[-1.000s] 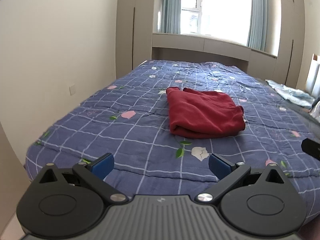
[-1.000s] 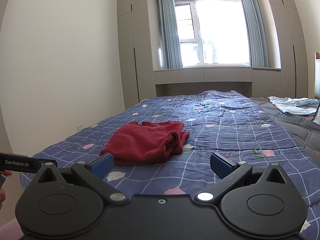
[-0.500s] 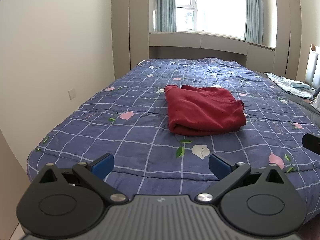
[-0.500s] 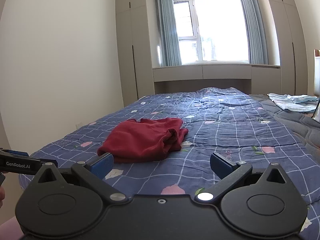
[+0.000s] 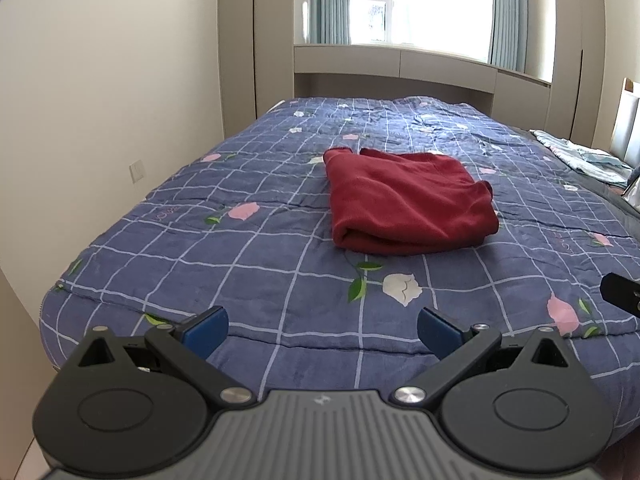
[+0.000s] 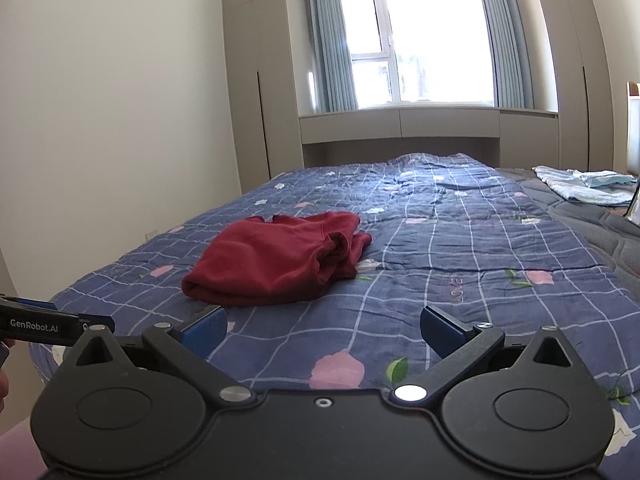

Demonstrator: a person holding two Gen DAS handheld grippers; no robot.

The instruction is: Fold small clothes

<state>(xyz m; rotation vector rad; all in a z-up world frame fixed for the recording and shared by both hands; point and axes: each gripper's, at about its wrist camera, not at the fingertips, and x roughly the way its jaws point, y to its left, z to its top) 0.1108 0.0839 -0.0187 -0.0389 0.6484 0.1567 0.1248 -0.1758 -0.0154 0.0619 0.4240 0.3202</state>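
The person holding the tools is almost wholly out of sight; only a sliver of a hand [image 6: 3, 380] shows at the left edge of the right wrist view, too cropped to read. The left claw's [image 5: 322, 330] side arm enters that same view at the far left as a black bar, its tips cut off. In the left wrist view, a black piece of the right claw [image 6: 324, 330] pokes in at the right edge, the rest beyond the frame. At the far right of the bed, a pale blue cloth [image 6: 584, 186] lies crumpled; what kind of item it is cannot be made out.

Both claws are held low at the near end of the bed [image 5: 240, 264], pointing along it toward the window [image 6: 424, 40]. Each is released, blue fingertips spread wide, gripping nothing and not touching the blanket.

The red garment [image 5: 408, 200] lies folded in a thick, roughly square bundle on the blue checked, flower-printed blanket, well ahead of both claws. From the left claw it sits slightly right of centre; from the right claw it sits to the left, its bunched, layered edge turned toward the right.
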